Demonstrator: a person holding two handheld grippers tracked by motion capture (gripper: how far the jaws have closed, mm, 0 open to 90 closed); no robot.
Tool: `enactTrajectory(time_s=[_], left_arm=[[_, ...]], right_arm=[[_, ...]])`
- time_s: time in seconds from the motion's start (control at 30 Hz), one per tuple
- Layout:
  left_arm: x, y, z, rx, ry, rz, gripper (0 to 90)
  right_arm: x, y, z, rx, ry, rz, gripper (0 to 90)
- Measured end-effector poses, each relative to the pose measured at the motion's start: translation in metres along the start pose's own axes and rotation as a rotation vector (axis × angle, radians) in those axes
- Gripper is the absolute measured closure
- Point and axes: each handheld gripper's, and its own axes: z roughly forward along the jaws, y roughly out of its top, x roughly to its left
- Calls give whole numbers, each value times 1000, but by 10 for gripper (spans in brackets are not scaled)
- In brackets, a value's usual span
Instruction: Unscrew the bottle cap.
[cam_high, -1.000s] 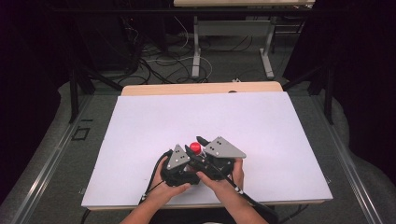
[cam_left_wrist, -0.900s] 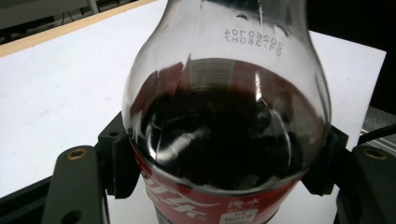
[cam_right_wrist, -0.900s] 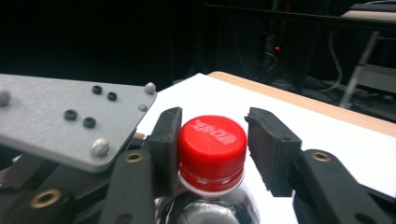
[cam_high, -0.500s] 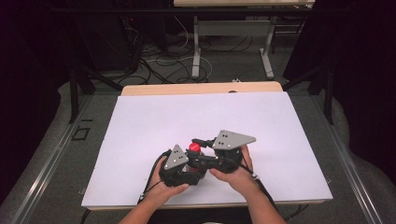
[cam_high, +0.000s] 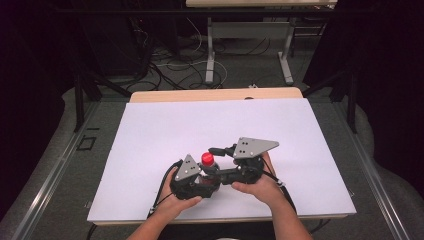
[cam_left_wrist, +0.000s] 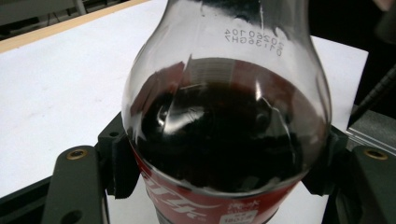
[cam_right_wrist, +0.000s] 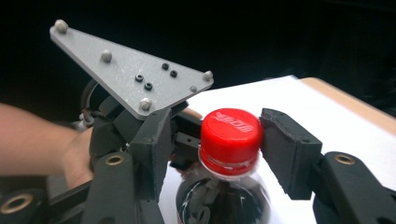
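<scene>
Gripping the bottle (cam_left_wrist: 224, 140) body: left gripper (cam_high: 192, 177) jaws closed on both sides of it, at the top edge of the red label, pads touching the plastic in the left gripper view. Dark liquid fills up to the shoulder, with clear neck above.

Right gripper (cam_high: 222, 152) sits at the cap (cam_right_wrist: 231, 133). In the right gripper view the jaws are on either side of the red cap; the right-hand pad touches the cap's side, the other one is right against it but contact is hard to confirm. Jaws narrow, roughly cap-width apart.

Bottle stands upright on the white sheet (cam_high: 165, 130), near the front edge and a bit left of centre, between the two hands. Left hand (cam_high: 175, 200) and right hand (cam_high: 260, 187) come in from the bottom of the high view, close together.

Grey plate (cam_high: 252, 146) on the right gripper faces up; the smaller plate (cam_high: 188, 167) on the left gripper is tilted.

Beyond the sheet: wood table edge (cam_high: 215, 94), then floor with cables (cam_high: 170, 65) and desk legs (cam_high: 210, 60).
</scene>
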Motion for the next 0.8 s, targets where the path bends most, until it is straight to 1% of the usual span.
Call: enactTrajectory(time_s=[0.03,0.07,0.1,0.13,0.17,0.23,0.27,0.3,0.33,0.37,0.4,0.43,0.47,0.5,0.57,0.6,0.67,0.73,0.8], left_arm=[[0,0,0,-5,5,-2,296],[0,0,0,-5,11,-5,296],[1,0,0,-6,17,-4,296],[1,0,0,-4,25,-3,296],[1,0,1,-7,30,-14,296],[0,0,1,-8,36,-21,296],[0,0,1,-6,41,-18,296],[0,0,2,-4,42,-19,296],[-1,0,2,-2,44,-16,296],[-2,0,3,0,48,-13,296],[-3,-1,3,6,46,-14,296],[-3,-1,3,6,46,-14,296],[-4,-1,4,2,45,-10,296],[-4,-1,4,5,44,-4,296],[-4,-1,5,6,46,1,296],[-5,-1,5,7,45,1,296],[-5,-1,6,9,42,-2,296],[-5,-1,5,12,36,-1,296],[-5,-1,4,6,41,-2,296]], right_arm=[[0,0,0,0,0,0,438],[3,1,-2,-5,-47,17,440],[9,2,-4,-28,-112,56,449],[12,2,-3,-38,-142,79,449],[12,2,-3,-38,-142,79,449],[19,1,-1,-52,-199,120,449],[25,-1,2,-64,-240,166,449],[25,-1,2,-64,-240,166,449],[30,-2,5,-82,-281,203,456],[30,-2,5,-82,-281,203,456],[33,-3,10,-76,-317,206,457],[35,-3,12,-70,-338,204,463],[34,-3,14,-74,-349,192,463],[34,-3,14,-74,-349,192,463],[36,-2,18,-62,-365,196,463],[36,-2,20,-65,-385,183,465],[38,-2,22,-52,-417,170,475],[39,-3,24,-35,-449,146,501],[40,-5,24,-33,-450,147,529]])
